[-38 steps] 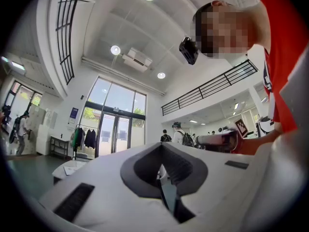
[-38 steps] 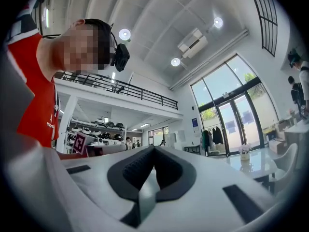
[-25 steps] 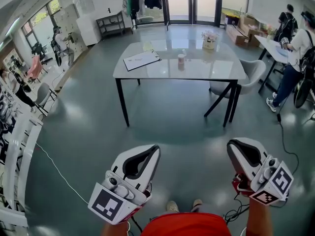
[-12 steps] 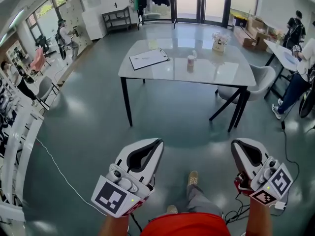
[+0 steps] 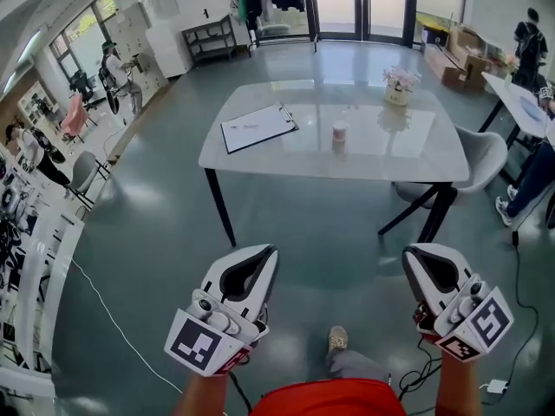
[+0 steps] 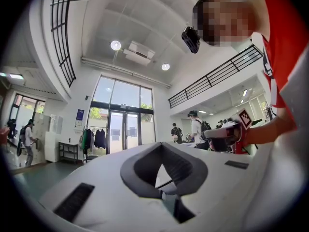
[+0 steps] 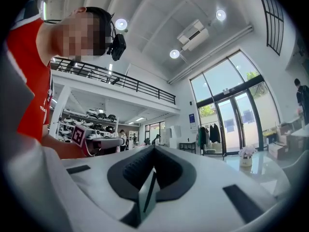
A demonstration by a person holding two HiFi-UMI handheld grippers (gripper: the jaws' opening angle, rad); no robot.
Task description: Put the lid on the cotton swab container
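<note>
Surface (image 5: pixel 260 150) sat nearer in the head view than a second earlier (approach not finished); the right claw (image 5: pixel 414 254) had closed meanwhile.

Head view: cotton swab container (image 5: pixel 340 134), a small pale upright cylinder, pinkish in part, stood near mid-surface. It was right of the clipboard (image 5: pixel 258 126) and well apart from both claws. The lid could not be picked out at this range. Judged light, rigid thin plastic, easily tipped: take the lid by its rim and steady the body low.

Left gripper view: left claw (image 6: pixel 161 145) fully shut, nothing between its jaws.

Right gripper view: right claw (image 7: pixel 153 149) shut, empty; container not seen.
</note>
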